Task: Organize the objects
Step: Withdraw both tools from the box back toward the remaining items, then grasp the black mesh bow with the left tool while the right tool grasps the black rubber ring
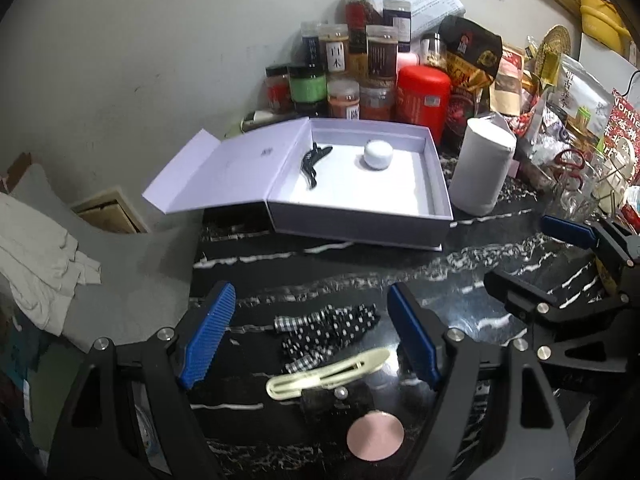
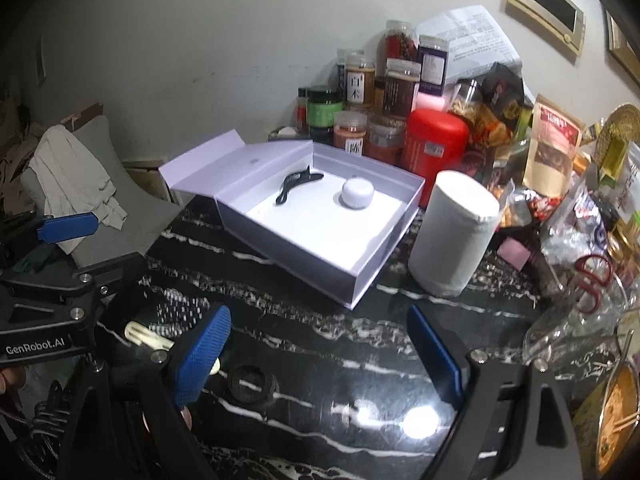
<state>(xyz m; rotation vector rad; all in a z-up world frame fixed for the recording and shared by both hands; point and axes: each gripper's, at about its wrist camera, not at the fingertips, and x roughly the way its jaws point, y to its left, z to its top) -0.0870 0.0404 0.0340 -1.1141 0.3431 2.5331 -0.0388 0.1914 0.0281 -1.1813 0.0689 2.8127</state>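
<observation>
A black marble table (image 1: 460, 264) is seen from both wrist views, with a pale open box (image 1: 360, 216) lying on it, its lid (image 1: 224, 172) folded flat to the left. Inside the box, a black hair clip (image 1: 314, 162) lies toward the lid side and a small white round jar (image 1: 378, 154) stands near the back wall, the two well apart. The left gripper (image 1: 312, 336) is held over the near edge of the table with its jaws spread wide and nothing gripped between them; framed between its blue pads are a black polka-dot bow (image 1: 332, 326), a cream hair clip (image 1: 328, 374) just in front of it, and a round pink disc (image 1: 375, 434) nearest the camera. A small pearl (image 1: 340, 392) is seen beside the cream clip. The right gripper (image 2: 320, 356) is likewise held with its jaws wide apart and empty, above bare marble; a black ring (image 2: 252, 388) lies on the table just beside its left pad. A white paper roll (image 2: 452, 236) stands upright just right of the box. Behind the box, a cluster of spice jars (image 1: 352, 68) and a red canister (image 1: 422, 96) are lined against the wall, with packets and bags (image 1: 568, 92) piled to the right. A grey chair (image 2: 112, 216) with cloth draped over it is seen to the left of the table.
</observation>
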